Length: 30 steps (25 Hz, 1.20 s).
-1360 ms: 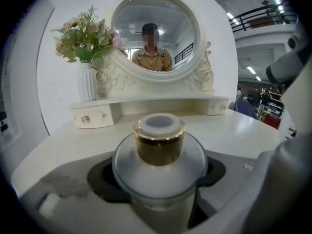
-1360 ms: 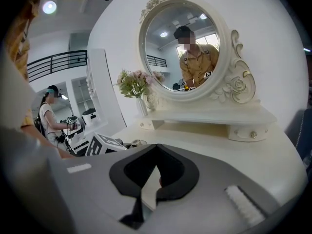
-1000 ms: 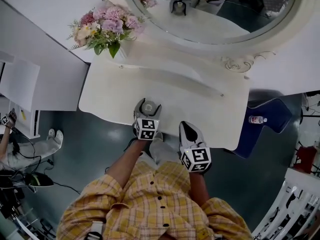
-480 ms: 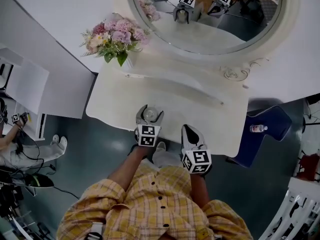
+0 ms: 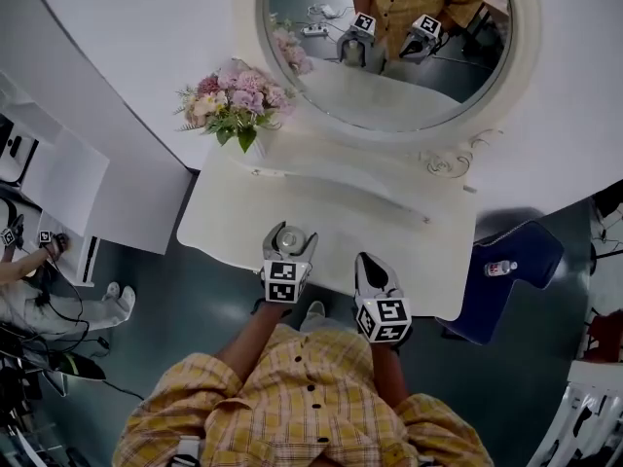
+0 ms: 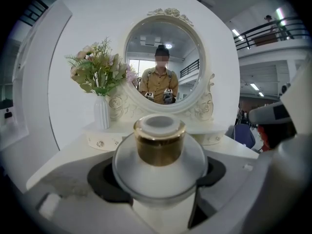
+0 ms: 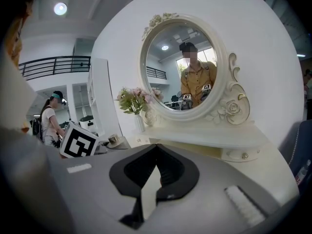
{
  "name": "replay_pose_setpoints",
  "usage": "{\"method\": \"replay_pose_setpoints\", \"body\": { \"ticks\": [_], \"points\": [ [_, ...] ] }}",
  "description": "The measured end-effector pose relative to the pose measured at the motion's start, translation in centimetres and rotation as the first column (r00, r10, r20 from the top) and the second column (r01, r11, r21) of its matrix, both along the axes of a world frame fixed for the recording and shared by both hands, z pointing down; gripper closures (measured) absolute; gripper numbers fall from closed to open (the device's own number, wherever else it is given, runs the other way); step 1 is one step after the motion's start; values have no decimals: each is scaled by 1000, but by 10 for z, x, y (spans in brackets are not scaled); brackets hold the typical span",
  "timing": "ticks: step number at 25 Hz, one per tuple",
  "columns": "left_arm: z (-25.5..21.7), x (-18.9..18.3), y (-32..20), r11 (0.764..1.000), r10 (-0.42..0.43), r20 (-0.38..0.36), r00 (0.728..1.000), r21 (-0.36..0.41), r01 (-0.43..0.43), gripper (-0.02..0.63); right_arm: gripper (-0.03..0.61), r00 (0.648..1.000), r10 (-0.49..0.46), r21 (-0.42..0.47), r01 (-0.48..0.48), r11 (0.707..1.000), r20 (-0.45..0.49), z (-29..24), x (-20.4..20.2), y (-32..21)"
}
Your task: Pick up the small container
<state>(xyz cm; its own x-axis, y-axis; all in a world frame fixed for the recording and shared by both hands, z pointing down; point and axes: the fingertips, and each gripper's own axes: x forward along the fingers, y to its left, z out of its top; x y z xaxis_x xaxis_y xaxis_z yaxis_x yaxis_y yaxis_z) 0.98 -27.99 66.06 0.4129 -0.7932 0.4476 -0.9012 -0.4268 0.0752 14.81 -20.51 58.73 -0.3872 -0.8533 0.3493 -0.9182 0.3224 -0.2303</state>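
We have our left gripper [image 5: 289, 236] clamped round the gold-collared small container [image 6: 160, 147] at the near edge of the dressing table [image 5: 409, 251], ten o'clock of our closed, empty right gripper [image 5: 368, 261]. Next, seemingly, comes a steady lift.

The lower part of the small container [image 6: 160, 150] is hidden behind the body of the left hand-held gripper [image 6: 159, 175]. In the head view, the picture's upper edge cuts off the mirror [image 5: 389, 86] at the rear edge of the desk [image 5: 389, 212]. The label on the bottle [image 5: 500, 268], beyond the desk's right edge, is too small to read.
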Motion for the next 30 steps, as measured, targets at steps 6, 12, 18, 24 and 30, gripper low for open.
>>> {"method": "replay_pose_setpoints", "body": {
  "ticks": [6, 12, 18, 24, 30],
  "points": [
    [-31, 2, 8, 999, 17, -28, 999, 41, -16, 278, 577, 1000, -14, 37, 14, 999, -1, -17, -3, -1],
    [-55, 3, 13, 997, 32, -49, 998, 78, -28, 278, 577, 1000, -31, 65, 31, 997, -6, -31, -6, 0],
    [-78, -2, 21, 994, 35, -66, 997, 108, -28, 278, 577, 999, -36, 75, 36, 997, 9, -40, -10, 8],
    [-101, -2, 28, 988, 45, -76, 996, 149, -33, 278, 577, 1000, -29, 96, 28, 995, 9, -51, -11, 16],
    [-125, -5, 32, 981, 46, -87, 995, 194, -28, 278, 577, 1000, -6, 118, 4, 993, 15, -65, 1, 15]
  ]
}}
